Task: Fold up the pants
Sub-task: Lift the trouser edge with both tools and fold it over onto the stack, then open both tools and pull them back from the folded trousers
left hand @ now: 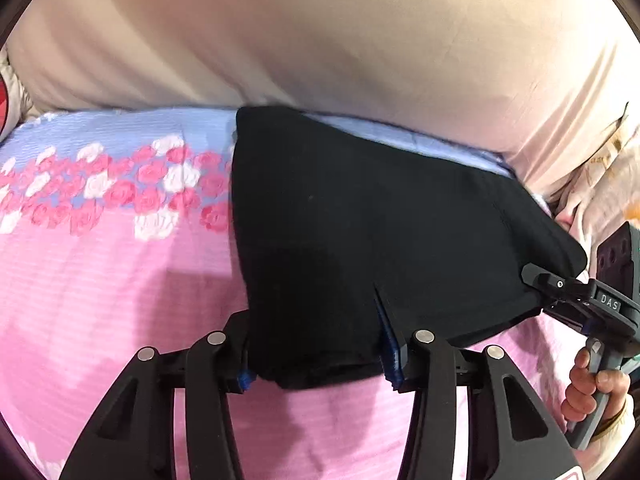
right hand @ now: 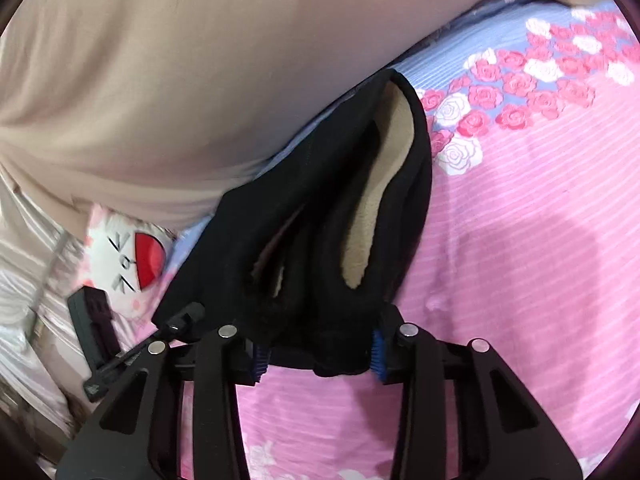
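The black pants (left hand: 360,220) lie folded in a thick stack on the pink bed sheet (left hand: 100,300). In the right wrist view the pants (right hand: 280,208) show their beige fleece lining (right hand: 380,184) between layers. My left gripper (left hand: 310,308) straddles the near left corner of the stack; the cloth lies slack between its fingers, jaws open. My right gripper (right hand: 318,332) is shut on the bunched near edge, its blue pads (right hand: 378,354) pressing the cloth. The left wrist view shows the right gripper (left hand: 540,284) clamped on the stack's right corner, with a hand (left hand: 592,384) on its handle. The left gripper (right hand: 180,316) shows at that view's left.
A large beige quilt (left hand: 320,40) bulges right behind the pants. The sheet has a blue band with pink and white roses (left hand: 120,184). A white pillow with a red print (right hand: 132,256) lies at the bed's edge.
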`<state>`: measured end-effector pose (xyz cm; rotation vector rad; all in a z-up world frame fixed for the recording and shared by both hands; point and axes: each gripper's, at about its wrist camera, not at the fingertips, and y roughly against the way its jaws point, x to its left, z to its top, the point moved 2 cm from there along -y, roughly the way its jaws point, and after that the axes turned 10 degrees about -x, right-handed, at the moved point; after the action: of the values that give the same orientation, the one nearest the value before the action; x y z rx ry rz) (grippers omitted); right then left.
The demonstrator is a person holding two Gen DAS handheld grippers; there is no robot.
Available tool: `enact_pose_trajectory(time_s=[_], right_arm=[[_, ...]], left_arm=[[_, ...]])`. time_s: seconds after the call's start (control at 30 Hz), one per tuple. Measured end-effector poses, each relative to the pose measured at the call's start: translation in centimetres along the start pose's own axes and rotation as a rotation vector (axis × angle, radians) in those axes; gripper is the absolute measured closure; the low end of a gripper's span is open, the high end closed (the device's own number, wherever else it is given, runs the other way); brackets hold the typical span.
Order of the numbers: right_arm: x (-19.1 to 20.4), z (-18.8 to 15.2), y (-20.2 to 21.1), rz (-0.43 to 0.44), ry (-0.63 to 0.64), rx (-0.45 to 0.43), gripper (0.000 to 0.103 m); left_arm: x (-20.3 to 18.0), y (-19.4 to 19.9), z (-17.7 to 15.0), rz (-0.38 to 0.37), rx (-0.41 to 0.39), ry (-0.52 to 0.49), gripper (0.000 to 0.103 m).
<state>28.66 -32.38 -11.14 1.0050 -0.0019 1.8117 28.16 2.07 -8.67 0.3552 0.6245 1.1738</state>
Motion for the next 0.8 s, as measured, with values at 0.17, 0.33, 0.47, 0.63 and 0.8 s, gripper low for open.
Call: enact_pose_trajectory(time_s=[0.17, 0.33, 0.47, 0.63, 0.8], right_arm=[[0.6, 0.4, 0.2, 0.025, 0.005, 0.006, 0.056], [-1.2, 0.7, 8.6, -0.074, -0.052, -0.169, 0.033], [2.6, 0.9, 13.4, -0.183, 0.129, -0.28, 0.056], [9.8, -0.6, 7.6, -0.152, 0.36, -0.182, 0.059], [4.1, -1.0, 1.9, -0.281, 0.39, -0.117, 0.078]], left_arm=[[0.3, 0.2, -0.1, 0.011, -0.013, 0.017, 0.051], [1.3, 7.1, 0.6, 0.171, -0.117, -0.048, 0.051], [-1.0, 11.4, 2.9, 0.288, -0.185, -0.189, 0.049], [-6.6, 5.8, 5.9, 0.175, -0.165, -0.271, 0.033], [-1.1, -4.2, 3.1, 0.289, 0.041, -0.108, 0.022]])
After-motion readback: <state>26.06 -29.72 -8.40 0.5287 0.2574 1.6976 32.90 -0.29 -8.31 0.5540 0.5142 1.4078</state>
